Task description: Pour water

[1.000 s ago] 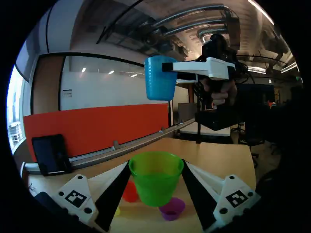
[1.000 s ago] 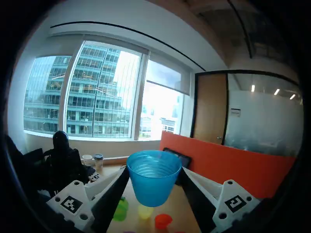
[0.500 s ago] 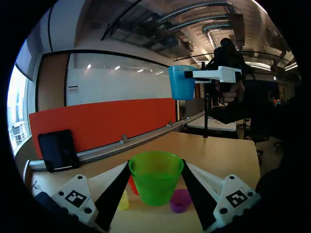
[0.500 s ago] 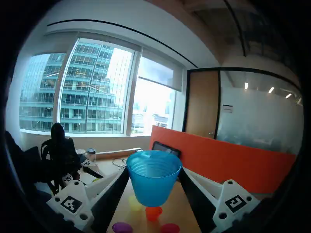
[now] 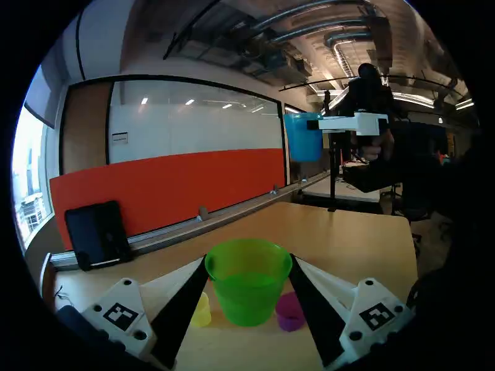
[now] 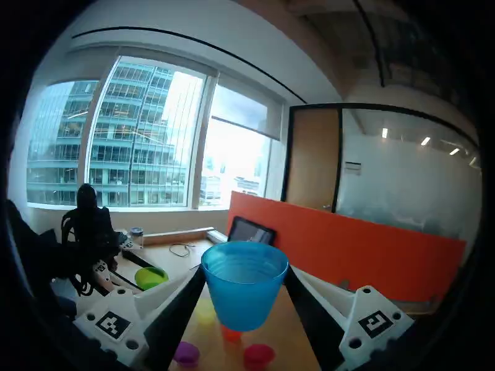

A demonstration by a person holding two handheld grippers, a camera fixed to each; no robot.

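In the left gripper view my left gripper is shut on an upright green cup whose lower half looks darker, as if it held liquid. Farther off at the upper right, my right gripper holds a blue cup upright above the table's far side. In the right gripper view that blue cup sits upright between the fingers of the right gripper, which is shut on it. The green cup shows small at the left, beside a dark hand.
The wooden table runs along an orange partition with a black tablet leaning on it. Small yellow and purple cups stand under the green cup. Under the blue cup stand small yellow, red, purple and pink cups.
The right gripper with the blue cup has drawn away from the left gripper, now smaller and farther right. More of the table and small cups shows in both views.
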